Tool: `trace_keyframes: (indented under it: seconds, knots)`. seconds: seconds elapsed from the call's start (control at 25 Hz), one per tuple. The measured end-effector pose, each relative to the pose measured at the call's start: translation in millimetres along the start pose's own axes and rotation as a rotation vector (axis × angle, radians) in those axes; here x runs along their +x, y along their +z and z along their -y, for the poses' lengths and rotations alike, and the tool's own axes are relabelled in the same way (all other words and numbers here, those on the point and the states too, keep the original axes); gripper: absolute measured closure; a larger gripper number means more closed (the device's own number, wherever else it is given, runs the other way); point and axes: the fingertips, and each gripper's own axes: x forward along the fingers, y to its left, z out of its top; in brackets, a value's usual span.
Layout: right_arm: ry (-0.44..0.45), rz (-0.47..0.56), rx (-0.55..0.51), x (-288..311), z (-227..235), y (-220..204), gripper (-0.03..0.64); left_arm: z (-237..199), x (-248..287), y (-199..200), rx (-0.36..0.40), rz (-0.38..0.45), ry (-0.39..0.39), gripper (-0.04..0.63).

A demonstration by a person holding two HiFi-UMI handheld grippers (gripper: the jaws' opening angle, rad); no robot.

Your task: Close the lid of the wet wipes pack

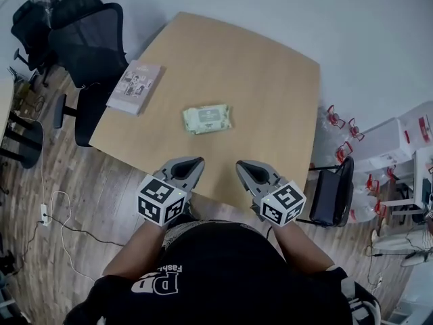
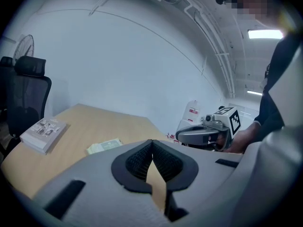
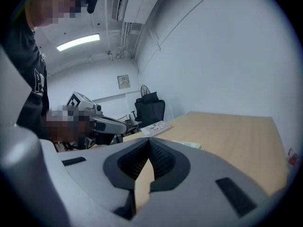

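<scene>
The wet wipes pack [image 1: 207,118] is pale green with a white lid in its middle, and it lies flat near the centre of the wooden table [image 1: 270,93]. The lid looks flat against the pack. My left gripper [image 1: 195,162] and right gripper [image 1: 242,166] hover side by side over the table's near edge, well short of the pack and touching nothing. In the left gripper view the left gripper [image 2: 152,142] is shut and empty, with the pack [image 2: 104,145] beyond it. The right gripper [image 3: 149,141] is likewise shut on nothing, and only a sliver of the pack [image 3: 191,145] shows past it.
A book [image 1: 135,87] lies at the table's left edge. Black office chairs [image 1: 81,39] stand to the left. A dark chair [image 1: 331,195] stands at the table's right corner, with white bins [image 1: 396,141] further right. Cables [image 1: 61,215] run over the wooden floor.
</scene>
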Motion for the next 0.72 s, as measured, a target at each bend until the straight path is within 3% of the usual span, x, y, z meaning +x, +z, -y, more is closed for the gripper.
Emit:
trace_keyframes:
  seconds: [0.36, 0.72]
  knots:
    - [0.023, 0.017, -0.018, -53.5, -8.8, -12.3, 0.612, 61.4, 0.1, -18.1, 0.03, -0.009, 0.029, 0.577]
    - [0.055, 0.04, -0.035, -83.8, -28.3, -23.4, 0.612, 94.3, -13.8, -27.8, 0.05, 0.003, 0.069, 0.577]
